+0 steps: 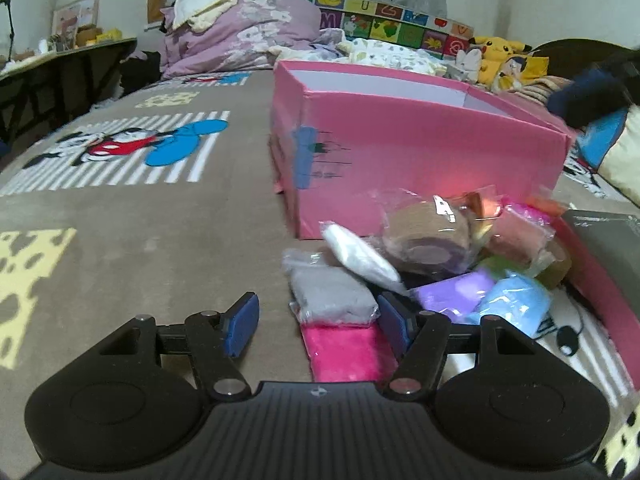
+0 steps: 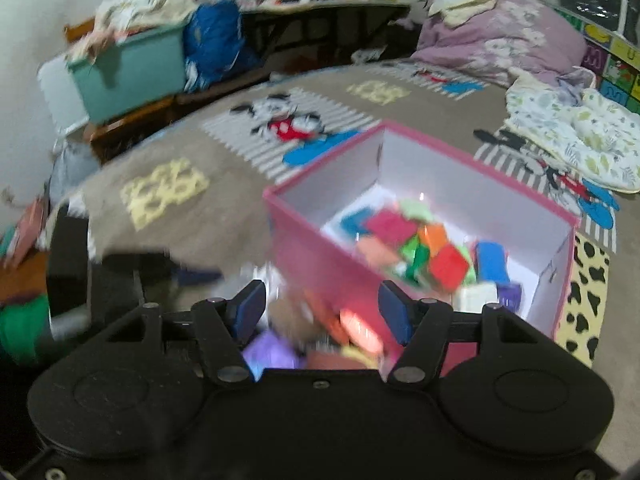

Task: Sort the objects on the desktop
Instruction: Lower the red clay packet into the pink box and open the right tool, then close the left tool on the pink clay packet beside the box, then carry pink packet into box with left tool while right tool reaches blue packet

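In the left wrist view, my left gripper (image 1: 316,320) is open and low over the blanket. A grey clay packet (image 1: 332,296) and a magenta packet (image 1: 348,354) lie between its fingers. The left pad stands clear of them. Just beyond is a pile with a white packet (image 1: 356,256), a brown roll (image 1: 424,236), a purple packet (image 1: 452,292) and a light blue one (image 1: 516,300). Behind the pile stands the pink box (image 1: 400,152). In the blurred right wrist view, my right gripper (image 2: 322,312) is open and empty above the near wall of the pink box (image 2: 440,184), which holds several coloured packets (image 2: 416,248).
The pink lid (image 1: 600,280) lies at the right with a dark grey flat item (image 1: 608,232) on it. Bedding (image 1: 240,28) and plush toys (image 1: 500,56) are heaped at the far end of the cartoon-print blanket (image 1: 140,220). A teal bin (image 2: 132,76) stands beside the bed.
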`<state>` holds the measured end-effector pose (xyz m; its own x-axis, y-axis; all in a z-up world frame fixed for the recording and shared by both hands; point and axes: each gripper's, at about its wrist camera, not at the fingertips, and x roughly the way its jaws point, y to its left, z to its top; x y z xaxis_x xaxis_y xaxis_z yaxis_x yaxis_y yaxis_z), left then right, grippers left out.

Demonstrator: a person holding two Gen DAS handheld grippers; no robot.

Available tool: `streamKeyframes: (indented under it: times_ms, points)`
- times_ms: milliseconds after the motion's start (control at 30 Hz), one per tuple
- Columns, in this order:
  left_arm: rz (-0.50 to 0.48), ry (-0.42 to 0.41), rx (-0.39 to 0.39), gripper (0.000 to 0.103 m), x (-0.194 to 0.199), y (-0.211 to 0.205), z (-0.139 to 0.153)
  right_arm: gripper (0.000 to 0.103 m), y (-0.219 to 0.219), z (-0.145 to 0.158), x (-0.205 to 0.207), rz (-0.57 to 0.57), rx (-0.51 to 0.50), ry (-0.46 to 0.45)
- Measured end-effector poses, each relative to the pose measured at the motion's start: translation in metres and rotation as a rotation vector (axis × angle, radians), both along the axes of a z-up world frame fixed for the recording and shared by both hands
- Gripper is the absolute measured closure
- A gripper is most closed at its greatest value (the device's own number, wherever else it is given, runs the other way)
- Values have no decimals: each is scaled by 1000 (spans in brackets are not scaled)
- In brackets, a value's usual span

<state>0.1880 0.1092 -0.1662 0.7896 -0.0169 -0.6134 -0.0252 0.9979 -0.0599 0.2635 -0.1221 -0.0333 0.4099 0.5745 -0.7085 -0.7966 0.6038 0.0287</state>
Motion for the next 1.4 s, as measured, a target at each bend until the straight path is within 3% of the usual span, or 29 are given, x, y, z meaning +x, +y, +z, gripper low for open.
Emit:
streamKeyframes:
  times_ms: [133, 333, 667, 900, 1400]
  points:
    - [16, -2, -19, 41, 0, 7, 0, 41, -12, -13, -6, 17, -42, 21]
    - [-64, -19, 104, 51, 14, -8, 0, 41, -14, -35, -21, 69, -165, -7]
    - [-86, -10, 88, 57, 14, -5, 2, 41, -21, -54, -28, 108, -289, -74]
    - [-91, -43, 48, 57, 0, 4, 16, 41, -23, -66, -24, 99, -322, -67]
    - [-115, -102, -7, 57, -19, 13, 35, 41, 6, -65, -42, 217, -345, -102]
